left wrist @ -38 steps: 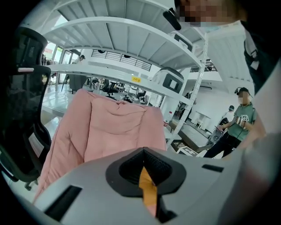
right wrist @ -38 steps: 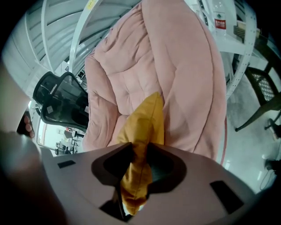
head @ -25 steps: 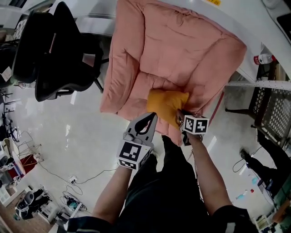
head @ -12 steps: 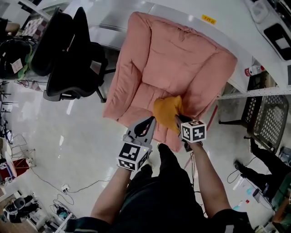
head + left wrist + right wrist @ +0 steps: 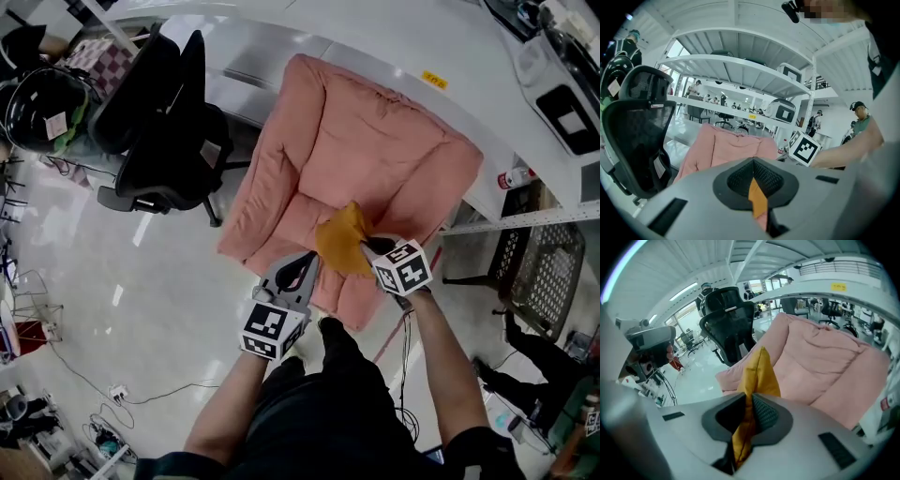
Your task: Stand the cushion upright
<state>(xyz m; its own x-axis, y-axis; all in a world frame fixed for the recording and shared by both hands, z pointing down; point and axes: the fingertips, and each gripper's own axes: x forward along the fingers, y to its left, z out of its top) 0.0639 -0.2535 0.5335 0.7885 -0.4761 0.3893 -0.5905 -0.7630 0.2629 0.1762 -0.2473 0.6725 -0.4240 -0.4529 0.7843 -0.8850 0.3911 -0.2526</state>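
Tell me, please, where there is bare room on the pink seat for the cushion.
The seat is bare beyond the cushion, between its padded sides. The floor between seat and office chair is free too. Right of the seat is crowded: shelf rail, bottle, basket.

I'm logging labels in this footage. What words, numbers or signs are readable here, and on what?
None is legible.
Yellow sticker on the white shelf edge: print too small.
White tag on the black office chair: blurred.
Bottle label: too small.
Cubes on left gripper and right gripper: coded squares, no letters.
Cushion: no print.
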